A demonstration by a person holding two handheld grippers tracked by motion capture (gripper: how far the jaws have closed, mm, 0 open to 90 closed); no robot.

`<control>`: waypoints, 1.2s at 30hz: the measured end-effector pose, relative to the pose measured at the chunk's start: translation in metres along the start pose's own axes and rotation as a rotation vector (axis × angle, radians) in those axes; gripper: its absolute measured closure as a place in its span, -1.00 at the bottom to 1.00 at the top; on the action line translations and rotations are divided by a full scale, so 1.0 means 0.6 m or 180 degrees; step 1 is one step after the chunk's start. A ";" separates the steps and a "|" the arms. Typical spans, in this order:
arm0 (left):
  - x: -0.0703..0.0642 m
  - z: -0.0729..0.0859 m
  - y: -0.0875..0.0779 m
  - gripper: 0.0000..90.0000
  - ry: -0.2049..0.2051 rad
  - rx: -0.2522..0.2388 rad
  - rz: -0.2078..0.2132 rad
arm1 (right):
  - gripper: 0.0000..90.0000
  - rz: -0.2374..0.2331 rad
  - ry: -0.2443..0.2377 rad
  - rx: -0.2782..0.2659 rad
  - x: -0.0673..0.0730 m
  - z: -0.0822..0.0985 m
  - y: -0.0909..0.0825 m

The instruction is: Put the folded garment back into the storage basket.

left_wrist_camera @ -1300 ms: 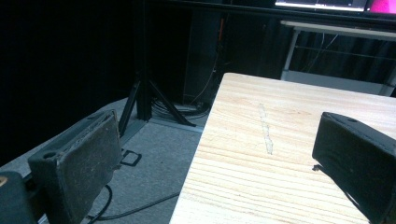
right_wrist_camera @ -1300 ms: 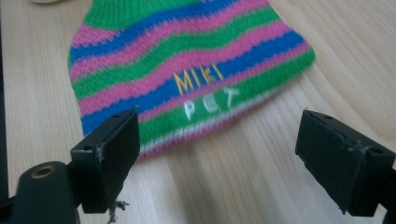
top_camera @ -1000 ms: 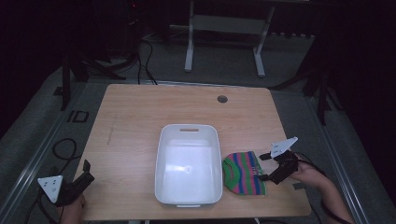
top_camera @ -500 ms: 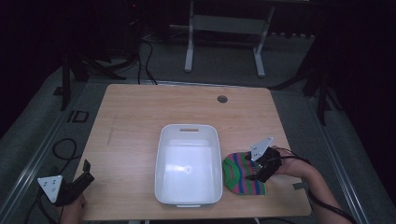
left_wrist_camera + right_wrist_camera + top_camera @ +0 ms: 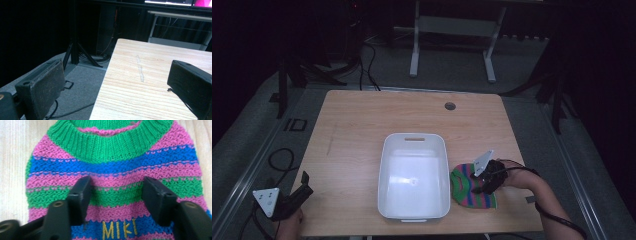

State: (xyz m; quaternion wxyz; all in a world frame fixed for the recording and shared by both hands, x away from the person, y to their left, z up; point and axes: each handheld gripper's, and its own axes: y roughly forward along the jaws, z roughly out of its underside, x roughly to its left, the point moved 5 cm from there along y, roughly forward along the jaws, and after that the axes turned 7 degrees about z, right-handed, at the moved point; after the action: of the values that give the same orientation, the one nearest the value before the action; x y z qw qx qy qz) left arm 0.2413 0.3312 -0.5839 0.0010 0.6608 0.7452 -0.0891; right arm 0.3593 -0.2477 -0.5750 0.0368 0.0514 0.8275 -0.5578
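- Striped knit sweater (image 5: 112,165), lower hem cut off; right gripper (image 5: 116,192) jaws spread, tips down on it.
- Left gripper (image 5: 117,82) jaws apart, empty, table (image 5: 357,125) corner at 7 o'clock.
- White tub (image 5: 413,175) at sweater's 9 o'clock.

A table (image 5: 362,130) stood in the middle of the room, and a tub (image 5: 413,175) sat on it toward the near edge, a little right of centre. Just to the right of the tub lay a small knitted sweater (image 5: 468,189) — flat on the tabletop, close to the tub's wall. The right gripper (image 5: 484,185) was over the sweater, its jaws spread and pressed down on the knit (image 5: 112,195). The left gripper (image 5: 299,192) hung at the table's near left corner — well apart from the tub, one jaw over the floor and the other over the wood. A metal stand (image 5: 452,45) stood on the floor behind the table.
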 end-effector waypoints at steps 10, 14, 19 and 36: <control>-0.001 0.000 -0.001 -0.96 0.0013 0.0002 -0.0004 | 0.65 -0.0083 0.0115 0.0092 0.002 -0.001 -0.003; 0.000 0.000 -0.001 -0.96 0.0007 0.0001 -0.0006 | 0.70 -0.0091 0.0120 0.0167 0.004 -0.006 -0.004; 0.000 0.000 -0.001 -0.96 -0.0005 -0.0010 -0.0020 | 0.72 -0.0067 0.0171 0.0003 0.004 -0.004 -0.011; 0.000 0.000 -0.001 -0.96 -0.0010 -0.0018 -0.0026 | 0.73 -0.0013 0.0179 -0.0062 -0.005 -0.025 -0.124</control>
State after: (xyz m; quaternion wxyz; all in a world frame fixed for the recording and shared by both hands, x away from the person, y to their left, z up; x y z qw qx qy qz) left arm 0.2404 0.3313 -0.5838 0.0036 0.6576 0.7482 -0.0881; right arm 0.3527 -0.2617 -0.5004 0.0130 0.0650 0.8338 -0.5481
